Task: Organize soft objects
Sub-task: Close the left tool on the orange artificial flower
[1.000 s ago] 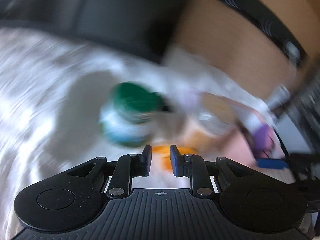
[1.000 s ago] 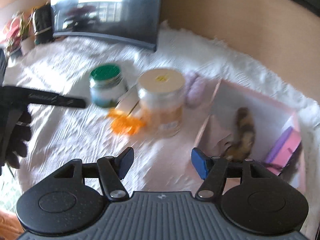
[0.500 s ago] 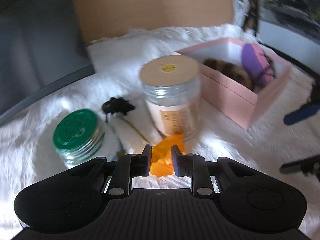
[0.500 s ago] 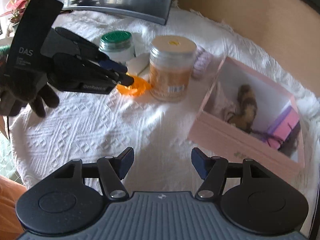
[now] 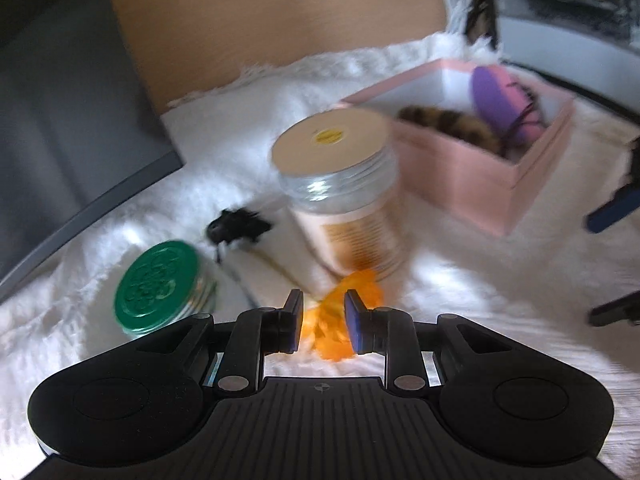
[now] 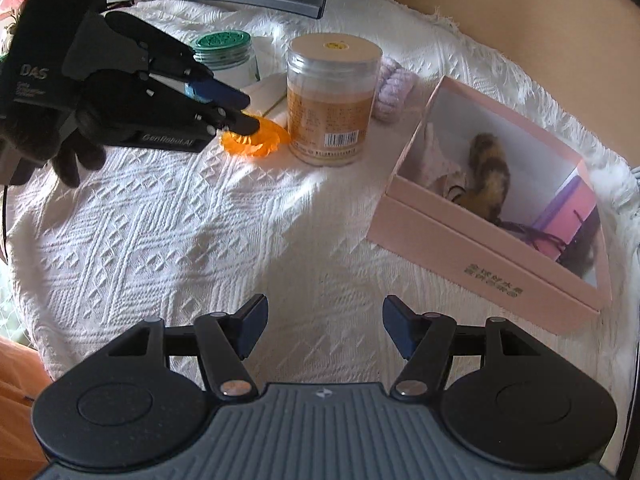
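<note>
A lived-in home is showing here, not a lab or shop: a white woven tablecloth (image 6: 240, 240) with a fringed edge is covering the table. Household jars (image 6: 332, 96) are standing at twelve o'clock, a pink keepsake box (image 6: 480, 248) is sitting at three o'clock, and a potted plant (image 6: 8, 4) is peeking in at ten o'clock.

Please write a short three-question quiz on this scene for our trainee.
1. True or false: the orange scrunchie lies inside the pink box.
2. Which lid is green? A) the big jar B) the small jar
3. Fill in: the left claw straddles the ____.

Key: 1 false, it lies on the cloth beside the big jar. 2 B. 3 scrunchie, with the pads not seen pressing it.
</note>
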